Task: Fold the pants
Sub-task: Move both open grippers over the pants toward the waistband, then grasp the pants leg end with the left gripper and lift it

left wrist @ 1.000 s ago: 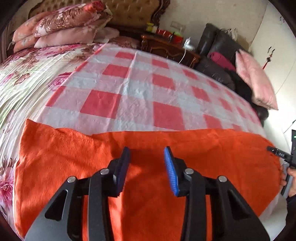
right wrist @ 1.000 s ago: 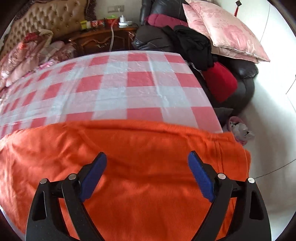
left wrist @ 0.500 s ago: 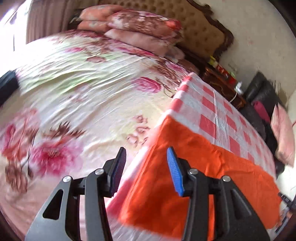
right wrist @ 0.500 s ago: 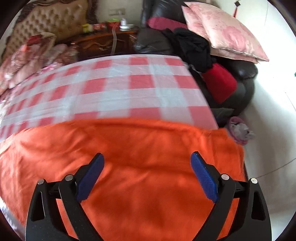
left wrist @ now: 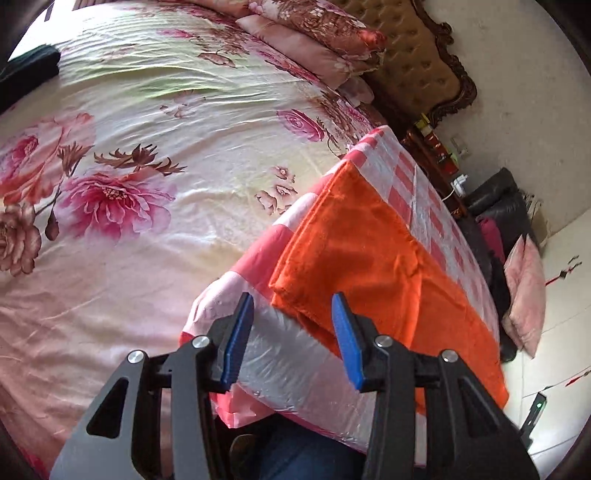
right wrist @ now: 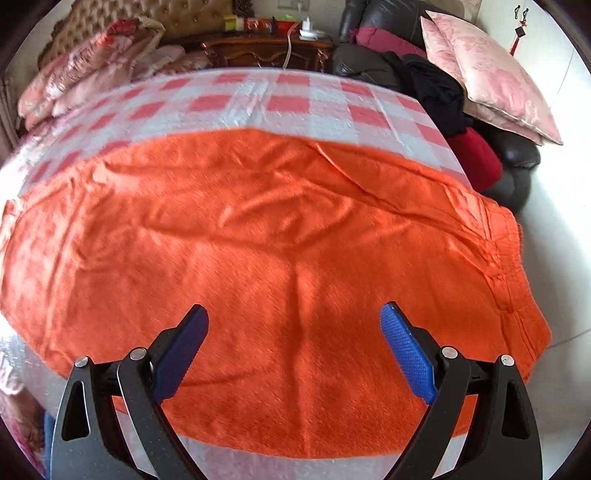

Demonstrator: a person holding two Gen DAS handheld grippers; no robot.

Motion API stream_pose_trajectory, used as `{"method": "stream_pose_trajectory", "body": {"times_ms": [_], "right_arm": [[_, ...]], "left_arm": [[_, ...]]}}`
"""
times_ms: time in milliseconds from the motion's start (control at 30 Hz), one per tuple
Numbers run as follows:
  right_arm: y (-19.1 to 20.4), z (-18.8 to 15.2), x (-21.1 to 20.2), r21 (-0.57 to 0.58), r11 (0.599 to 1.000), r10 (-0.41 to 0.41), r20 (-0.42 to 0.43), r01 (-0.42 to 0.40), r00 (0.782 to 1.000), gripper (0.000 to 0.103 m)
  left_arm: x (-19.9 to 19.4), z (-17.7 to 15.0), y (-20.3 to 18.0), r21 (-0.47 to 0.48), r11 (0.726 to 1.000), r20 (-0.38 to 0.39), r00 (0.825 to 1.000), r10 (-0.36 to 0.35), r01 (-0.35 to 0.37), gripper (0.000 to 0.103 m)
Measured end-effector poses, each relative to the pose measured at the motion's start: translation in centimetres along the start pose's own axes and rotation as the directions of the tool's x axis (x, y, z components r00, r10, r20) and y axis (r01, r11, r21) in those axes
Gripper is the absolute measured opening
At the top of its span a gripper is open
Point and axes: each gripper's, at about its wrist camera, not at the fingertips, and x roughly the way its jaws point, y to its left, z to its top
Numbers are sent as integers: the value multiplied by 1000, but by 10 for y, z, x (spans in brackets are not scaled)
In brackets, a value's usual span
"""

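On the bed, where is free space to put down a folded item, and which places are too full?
Free: the floral bedsheet left of the checkered cloth, and the checkered strip between the orange pants and the nightstand. Crowded: the pillows at the headboard, and the dark sofa piled with clothes and a pink cushion.

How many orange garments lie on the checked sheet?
1: the orange pants spread across the near part of the checked sheet, their hem end ahead of the left gripper.
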Motion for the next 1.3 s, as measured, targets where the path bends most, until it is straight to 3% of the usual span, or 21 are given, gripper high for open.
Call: {"method": "stream_pose_trajectory", "body": {"times_ms": [100, 200, 300, 500, 667, 1000, 1133, 1200, 1300], "right_arm": [[-3, -6, 4, 28, 1000, 1, -6, 0, 1000, 90], [-3, -8, 3, 26, 1000, -7, 3, 6, 1000, 90], [-3, -9, 2, 23, 1000, -3, 4, 3, 1000, 91], [-5, -9, 3, 34, 999, 4, 2, -5, 1000, 91], [0, -8, 2, 29, 1000, 0, -8, 0, 1000, 91], [33, -10, -3, -17, 998, 67, -18, -67, 998, 91], [41, -11, -4, -26, 996, 80, -11, -80, 997, 91], [40, -10, -3, -23, 996, 85, -14, -86, 996, 92], [39, -11, -3, -23, 995, 93, -17, -93, 996, 92]], "left_arm": [[8, -4, -24, 107, 989, 3, 994, 106, -106, 47], [16, -3, -36, 152, 976, 4, 988, 156, -154, 47], [23, 0, -42, 196, 959, 4, 979, 206, -203, 24], [23, 6, -31, 157, 980, -30, 992, 126, -119, 15], [22, 10, -20, 130, 989, -32, 996, 80, -75, 14], [12, 30, 9, 78, 992, 7, 995, 103, -103, 14], [11, 37, 20, 43, 997, 11, 998, 69, -70, 15], [11, 37, 28, -2, 1000, 8, 1000, 24, -24, 21], [6, 35, 56, -158, 984, 43, 996, -80, 86, 36]]}}
